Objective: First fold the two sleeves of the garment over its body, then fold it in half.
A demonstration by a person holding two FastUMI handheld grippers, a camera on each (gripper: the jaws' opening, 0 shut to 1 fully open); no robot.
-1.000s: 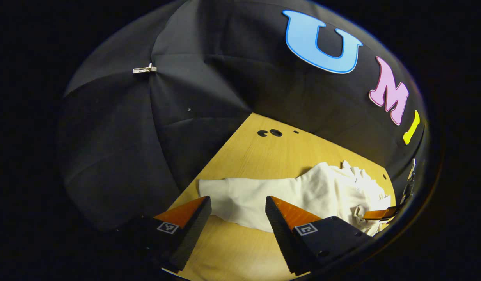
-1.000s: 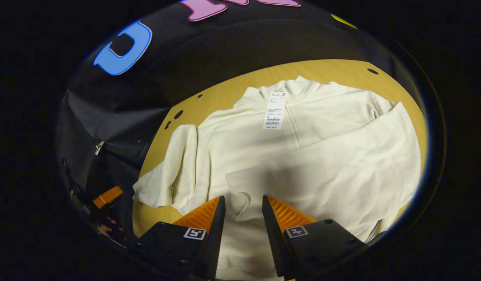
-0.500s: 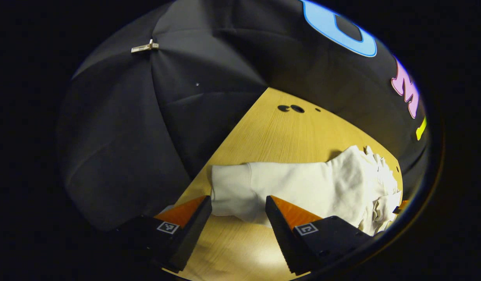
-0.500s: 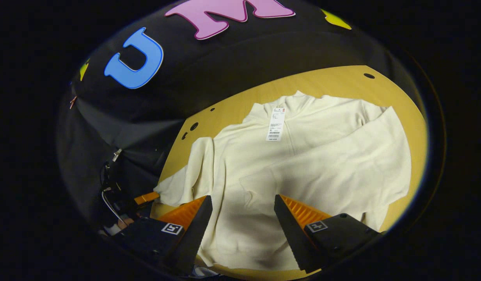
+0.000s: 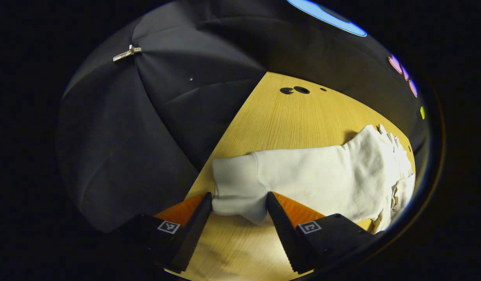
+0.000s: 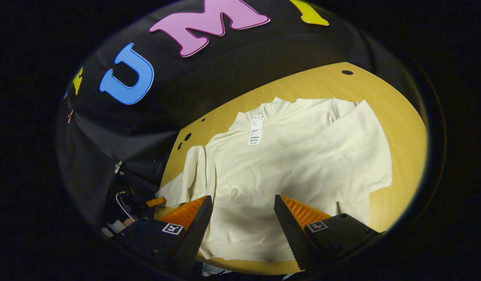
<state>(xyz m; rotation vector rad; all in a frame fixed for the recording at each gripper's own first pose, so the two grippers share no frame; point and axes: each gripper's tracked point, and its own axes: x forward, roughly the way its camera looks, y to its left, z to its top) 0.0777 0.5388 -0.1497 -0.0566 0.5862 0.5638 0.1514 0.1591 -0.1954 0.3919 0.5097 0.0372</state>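
Since a second ago the left tool [image 5: 239, 203] has closed in on the sleeve cuff [image 5: 234, 187], fingers spread either side of it. Right tool [image 6: 243, 207] hangs open above the garment [image 6: 287, 164], spread on the table [image 6: 396, 117], one sleeve folded over its body.

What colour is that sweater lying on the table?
Plain cream white all over, no pattern; the garment shows best in the right gripper view, spread on the wooden table.

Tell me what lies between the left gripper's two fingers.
In the left gripper view, the left gripper is open, and the cuff end of the cream garment's unfolded sleeve lies between its fingers on the wooden table.
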